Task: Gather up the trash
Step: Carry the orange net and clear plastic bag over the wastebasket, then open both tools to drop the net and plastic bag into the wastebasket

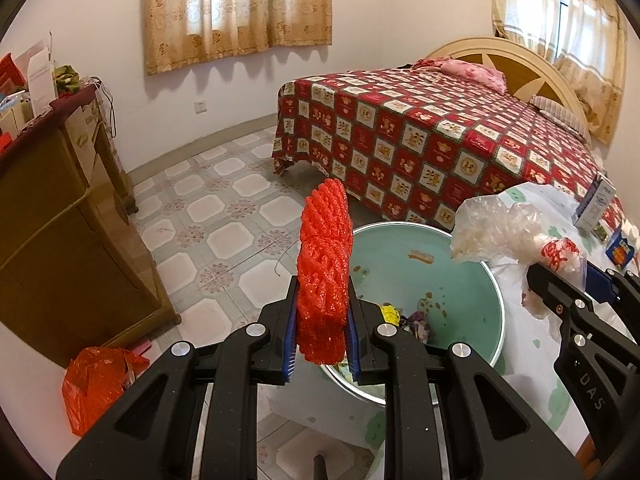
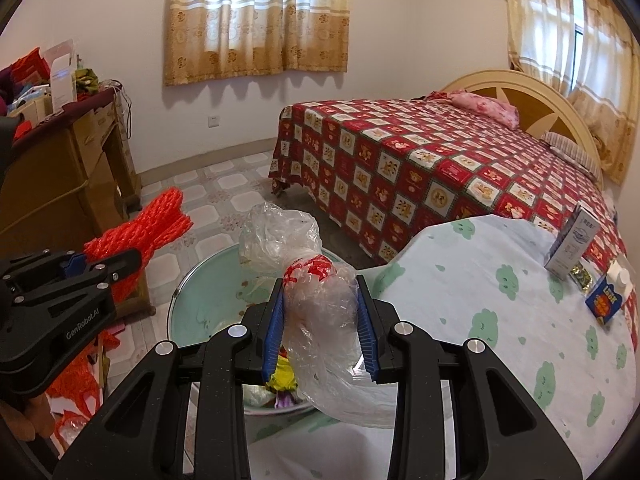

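My left gripper [image 1: 322, 328] is shut on a red foam net sleeve [image 1: 325, 264], which stands upright above the near rim of a mint-green basin [image 1: 472, 280]. The basin holds several scraps of trash [image 1: 404, 318]. My right gripper [image 2: 320, 328] is shut on a crumpled clear plastic bag with red print [image 2: 308, 280], held over the same basin [image 2: 200, 296]. In the right wrist view the left gripper [image 2: 120, 264] and the net sleeve [image 2: 152, 224] show at the left. In the left wrist view the right gripper [image 1: 560, 284] and the bag [image 1: 500, 232] show at the right.
The basin sits at the edge of a table with a white cloth with green cloud prints [image 2: 500, 320]. Small boxes [image 2: 572, 244] stand at its far right. A bed with a red patterned cover [image 1: 440, 136] is behind. A wooden cabinet [image 1: 60, 220] and an orange bag [image 1: 96, 384] are at left.
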Available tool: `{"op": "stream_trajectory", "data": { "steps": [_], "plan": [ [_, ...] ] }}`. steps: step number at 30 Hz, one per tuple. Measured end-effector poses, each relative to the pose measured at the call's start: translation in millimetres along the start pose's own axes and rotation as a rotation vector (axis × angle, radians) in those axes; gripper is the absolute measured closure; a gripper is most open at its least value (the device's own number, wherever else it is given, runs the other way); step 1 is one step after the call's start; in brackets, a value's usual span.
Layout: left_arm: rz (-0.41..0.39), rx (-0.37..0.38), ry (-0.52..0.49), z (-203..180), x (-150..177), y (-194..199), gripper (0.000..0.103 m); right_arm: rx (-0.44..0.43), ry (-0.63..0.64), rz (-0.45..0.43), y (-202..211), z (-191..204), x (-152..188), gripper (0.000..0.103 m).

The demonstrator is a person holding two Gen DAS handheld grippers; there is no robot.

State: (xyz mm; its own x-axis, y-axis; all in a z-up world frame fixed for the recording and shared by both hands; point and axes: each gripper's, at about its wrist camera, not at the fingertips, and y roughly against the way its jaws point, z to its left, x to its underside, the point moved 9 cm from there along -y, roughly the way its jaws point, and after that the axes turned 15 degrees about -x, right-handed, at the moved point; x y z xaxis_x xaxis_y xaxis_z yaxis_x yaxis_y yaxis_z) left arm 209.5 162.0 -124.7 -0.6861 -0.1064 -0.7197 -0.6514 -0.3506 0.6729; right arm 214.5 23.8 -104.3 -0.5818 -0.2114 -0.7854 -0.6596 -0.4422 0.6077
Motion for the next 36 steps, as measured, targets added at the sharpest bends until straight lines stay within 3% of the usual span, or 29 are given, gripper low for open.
{"op": "stream_trajectory", "data": {
  "steps": [28, 36],
  "plan": [
    [0.064, 0.018, -0.047, -44.6, -2.6, -44.5, 0.084, 0.024, -0.113, 0.064, -45.9, -40.6, 6.2, 0.069],
    [0.097, 0.006, -0.058, -53.7, 3.2, -58.8, 0.084, -0.012, -0.137, 0.100, -61.0, -39.8, 9.7, 0.069]
  ]
}}
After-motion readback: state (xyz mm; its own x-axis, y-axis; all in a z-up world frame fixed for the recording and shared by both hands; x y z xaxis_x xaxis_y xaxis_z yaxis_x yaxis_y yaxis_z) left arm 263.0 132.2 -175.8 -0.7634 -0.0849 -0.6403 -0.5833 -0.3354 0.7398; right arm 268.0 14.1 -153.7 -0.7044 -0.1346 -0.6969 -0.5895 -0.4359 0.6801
